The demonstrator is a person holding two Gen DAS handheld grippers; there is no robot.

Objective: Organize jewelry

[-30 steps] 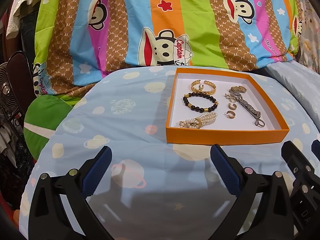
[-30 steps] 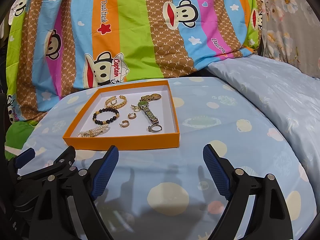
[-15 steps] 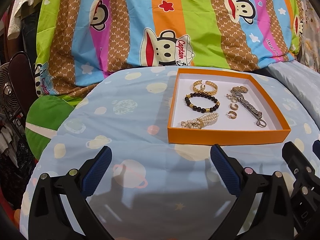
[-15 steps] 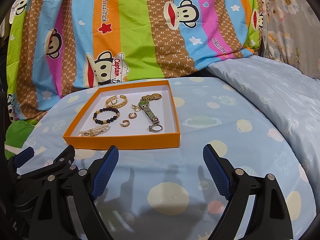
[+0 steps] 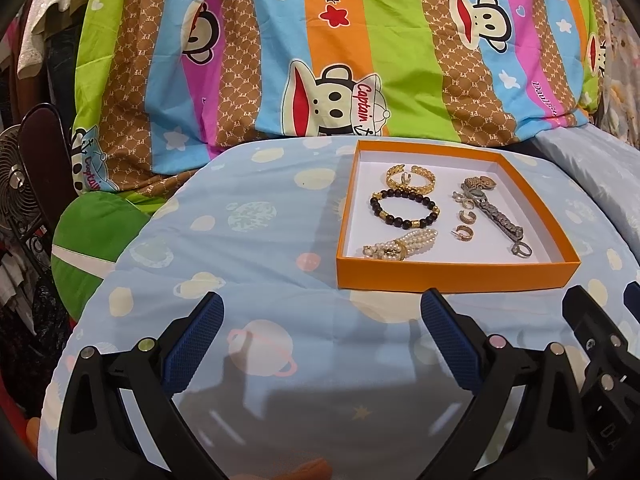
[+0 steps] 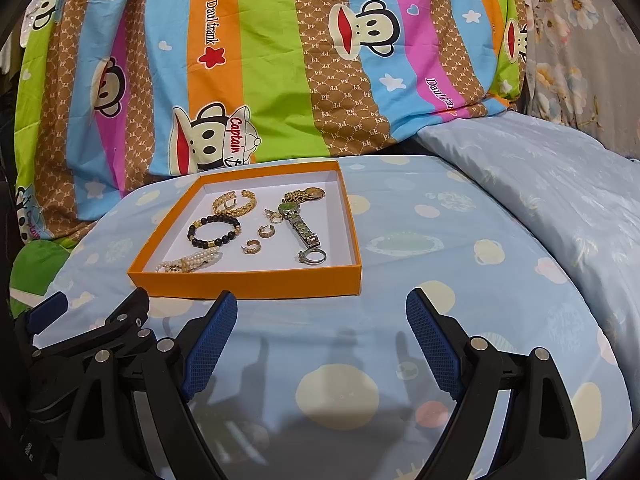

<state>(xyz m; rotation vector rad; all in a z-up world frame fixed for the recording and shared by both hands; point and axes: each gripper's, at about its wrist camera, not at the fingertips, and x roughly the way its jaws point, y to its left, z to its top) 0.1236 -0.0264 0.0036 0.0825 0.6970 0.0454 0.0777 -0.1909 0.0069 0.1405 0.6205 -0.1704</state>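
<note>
An orange tray [image 5: 452, 277] [image 6: 248, 284] with a white floor lies on the blue planet-print bed cover. In it are a gold cuff [image 5: 410, 175] [image 6: 235, 202], a black bead bracelet [image 5: 404, 210] [image 6: 214, 231], a pearl bracelet [image 5: 400, 245] [image 6: 190, 261], two gold hoop earrings [image 5: 464, 226] [image 6: 259, 239], a silver watch [image 5: 496, 216] [image 6: 300, 224] and a ring [image 5: 521, 250] [image 6: 313, 257]. My left gripper [image 5: 322, 334] is open and empty, in front of the tray's left side. My right gripper [image 6: 320, 330] is open and empty, in front of the tray's right corner.
A striped cartoon-monkey quilt [image 5: 320, 60] [image 6: 280, 60] rises behind the tray. A pale blue pillow [image 6: 540, 184] lies to the right. A green cushion [image 5: 92, 248], a fan [image 5: 16, 184] and hanging clothes are off the bed's left edge.
Both views have crept slightly back and up from the tray. The jewelry has not moved and both grippers stay open.
</note>
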